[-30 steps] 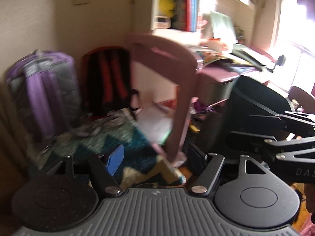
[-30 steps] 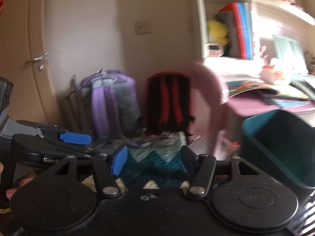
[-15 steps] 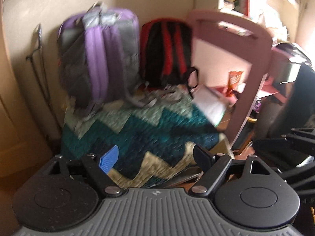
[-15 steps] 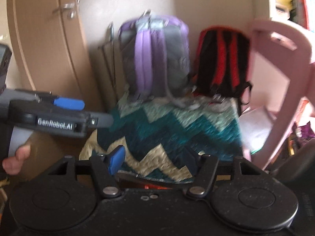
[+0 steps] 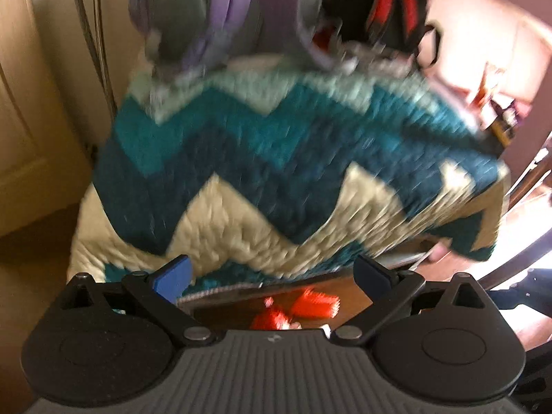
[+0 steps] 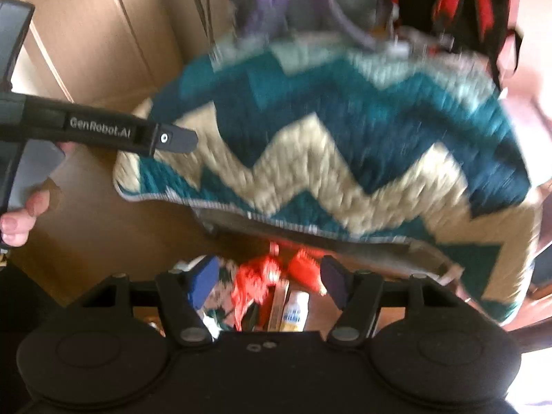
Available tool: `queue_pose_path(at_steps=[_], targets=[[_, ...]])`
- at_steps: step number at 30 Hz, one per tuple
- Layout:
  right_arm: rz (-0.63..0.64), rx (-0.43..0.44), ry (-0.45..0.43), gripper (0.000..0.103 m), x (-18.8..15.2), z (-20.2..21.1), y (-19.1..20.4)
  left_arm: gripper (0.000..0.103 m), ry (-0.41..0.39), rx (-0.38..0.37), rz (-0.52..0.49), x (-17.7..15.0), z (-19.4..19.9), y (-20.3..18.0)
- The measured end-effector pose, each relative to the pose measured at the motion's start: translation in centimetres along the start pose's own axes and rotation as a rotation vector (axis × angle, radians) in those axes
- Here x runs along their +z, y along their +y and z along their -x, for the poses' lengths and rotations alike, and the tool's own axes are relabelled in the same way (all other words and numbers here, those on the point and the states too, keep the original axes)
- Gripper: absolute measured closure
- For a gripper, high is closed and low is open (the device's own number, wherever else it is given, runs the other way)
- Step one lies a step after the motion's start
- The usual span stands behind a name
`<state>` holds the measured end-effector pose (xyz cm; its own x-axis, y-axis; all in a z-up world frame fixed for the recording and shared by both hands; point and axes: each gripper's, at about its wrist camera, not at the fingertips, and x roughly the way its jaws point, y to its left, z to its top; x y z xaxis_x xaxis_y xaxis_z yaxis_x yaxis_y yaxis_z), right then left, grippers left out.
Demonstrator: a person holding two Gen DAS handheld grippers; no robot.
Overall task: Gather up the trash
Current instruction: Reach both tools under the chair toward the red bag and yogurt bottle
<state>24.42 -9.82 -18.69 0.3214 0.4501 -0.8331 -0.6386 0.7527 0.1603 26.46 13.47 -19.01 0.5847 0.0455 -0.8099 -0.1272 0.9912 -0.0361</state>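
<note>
On the floor against the wall, the zigzag blanket is the biggest thing ahead of me, teal, navy and cream, draped over something low so that its front edge hangs clear of the boards. Behind it the purple backpack and the red-and-black backpack lean upright, I think simply parked out of the way. The trash sits just under and in front of that hanging edge, which is likely why I have both tools tipped down: crumpled red wrappers, a small white tube beside them with print too blurred to read, and more scraps I can't make out. My right gripper is spread wide around the wrappers with nothing held, not yet touching them as far as I can tell. My left gripper is equally wide and empty, with the same wrappers below it. Its side, seen from the right camera, reads "GenRobot.AI".
</note>
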Motion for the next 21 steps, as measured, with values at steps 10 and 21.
queue_pose_path(at_steps=[10,21], targets=[[-0.094,0.002,0.142,0.038,-3.4,-12.3,-3.3,0.003,0.219,0.04,-0.081,-4.9,-12.8,-2.0],[-0.138,0.0,0.332,0.038,-8.0,-22.5,-5.3,0.003,0.396,0.086,-0.088,-10.4,-25.3,-1.3]])
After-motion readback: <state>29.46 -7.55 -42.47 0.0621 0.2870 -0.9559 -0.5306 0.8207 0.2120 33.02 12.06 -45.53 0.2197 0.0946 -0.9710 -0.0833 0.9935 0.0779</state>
